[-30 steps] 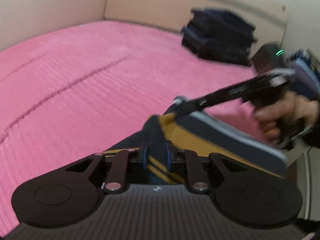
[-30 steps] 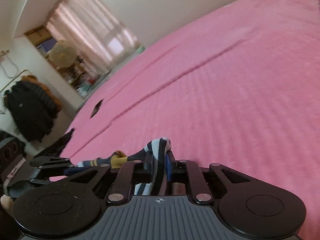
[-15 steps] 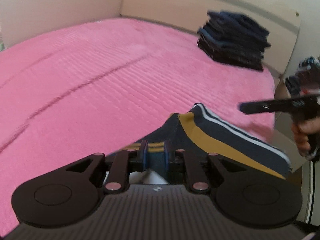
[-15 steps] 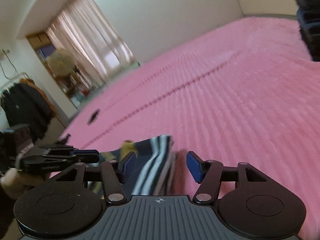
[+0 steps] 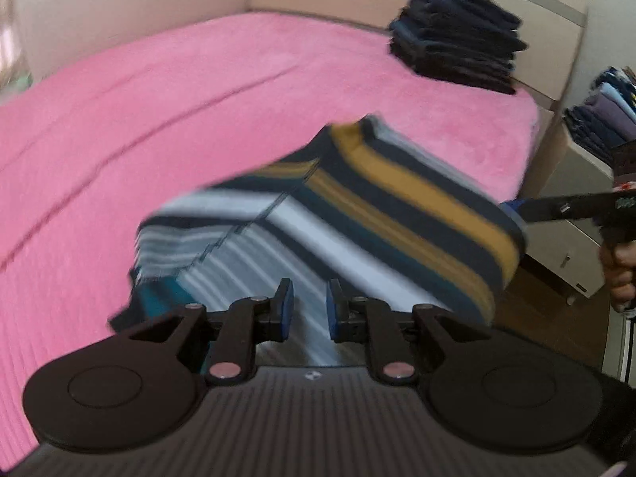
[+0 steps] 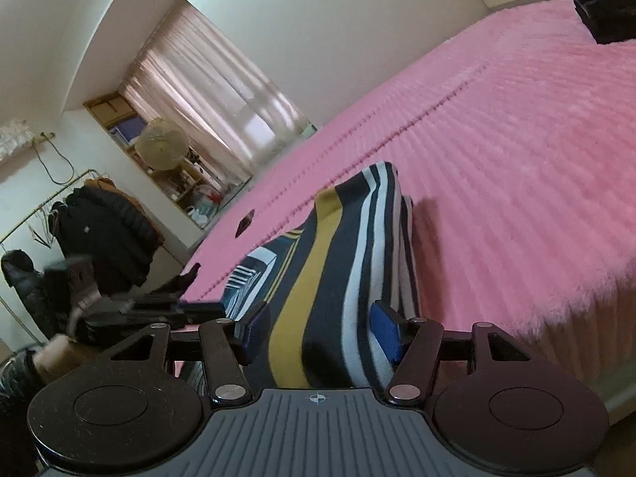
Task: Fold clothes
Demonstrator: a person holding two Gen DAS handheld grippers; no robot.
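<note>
A folded striped garment (image 5: 381,206), navy with mustard, white and teal bands, lies on the pink bed (image 5: 159,119) near its edge. My left gripper (image 5: 310,310) hovers over the near end of the garment. Its blue pads stand a narrow gap apart, and the stripes run unbroken behind them with no cloth pinched. In the right wrist view the same garment (image 6: 330,262) lies between the widely spread pads of my right gripper (image 6: 320,332), which is open and not touching it. The left gripper's tip (image 6: 206,312) sits at the garment's left edge.
A stack of dark folded clothes (image 5: 457,39) sits at the bed's far corner by the headboard. Beside the bed stand a shelf of folded clothes (image 5: 608,119) and a pale cabinet (image 5: 568,246). A rack of dark jackets (image 6: 99,222) stands across the room.
Both grippers carried the garment pinched a second ago. The right one opened and let go first. The garment now rests spread on the bed, and the left gripper has drawn back over it.
</note>
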